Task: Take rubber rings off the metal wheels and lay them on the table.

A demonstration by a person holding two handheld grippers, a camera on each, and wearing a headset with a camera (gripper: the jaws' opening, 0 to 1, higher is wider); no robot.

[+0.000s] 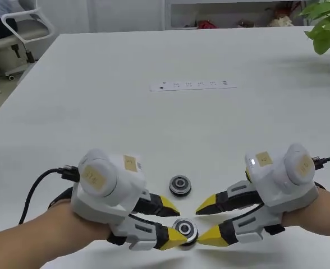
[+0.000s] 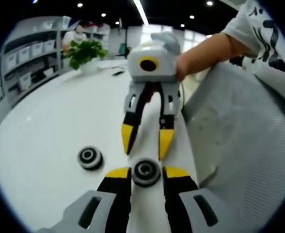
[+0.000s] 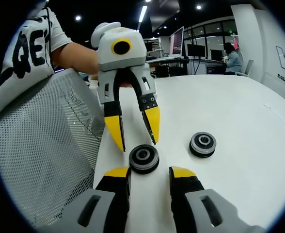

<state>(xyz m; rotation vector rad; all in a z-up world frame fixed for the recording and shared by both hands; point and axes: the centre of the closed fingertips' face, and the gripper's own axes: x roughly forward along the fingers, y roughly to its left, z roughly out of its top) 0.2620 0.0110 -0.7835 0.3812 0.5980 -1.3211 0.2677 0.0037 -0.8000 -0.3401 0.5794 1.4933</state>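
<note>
Both standing open, the left hand-held gripper (image 1: 178,223) and right hand-held gripper (image 1: 200,223) are flanking a black-ringed metal wheel (image 1: 184,228) on the white worktop (image 1: 154,123), seemingly to brace and strip it.

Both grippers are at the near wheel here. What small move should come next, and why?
Probably close the left gripper on the near wheel: its open jaws flank it, and the rubber ring is still on. That should steady the wheel so the open right gripper, facing it, can pinch the ring off.
</note>
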